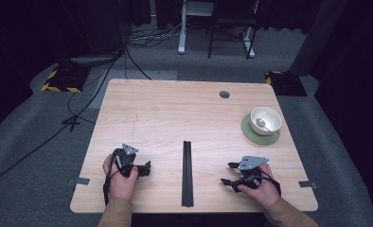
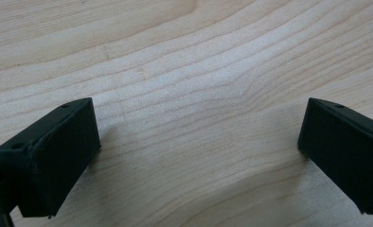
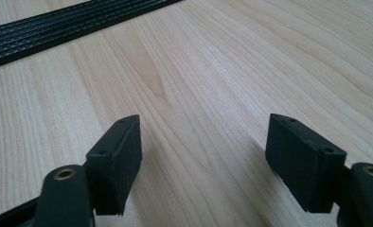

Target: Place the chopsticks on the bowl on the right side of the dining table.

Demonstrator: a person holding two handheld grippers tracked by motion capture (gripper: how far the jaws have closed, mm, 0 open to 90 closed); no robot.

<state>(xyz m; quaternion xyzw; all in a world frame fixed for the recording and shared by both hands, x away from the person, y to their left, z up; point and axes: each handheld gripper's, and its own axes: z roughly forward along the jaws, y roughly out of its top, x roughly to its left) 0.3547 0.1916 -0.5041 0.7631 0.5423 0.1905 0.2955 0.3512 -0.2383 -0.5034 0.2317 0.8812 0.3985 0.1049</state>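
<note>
On the pale wooden table [image 1: 175,113], both tools rest with jaws wide apart, holding nothing; the right gripper [image 1: 232,173] is nearer the white bowl with the spoon [image 1: 265,120], so lift slowly; keep the left gripper [image 1: 146,168] still.

The high view looks down from above the near side of the table [image 1: 175,109], facing the far edge, and sees the whole top and the floor behind it. Each gripper view sits very low and close to the wood, looking out between its own two black jaws. The right gripper view and the high view both see the black strip [image 3: 57,26] in the middle.
</note>
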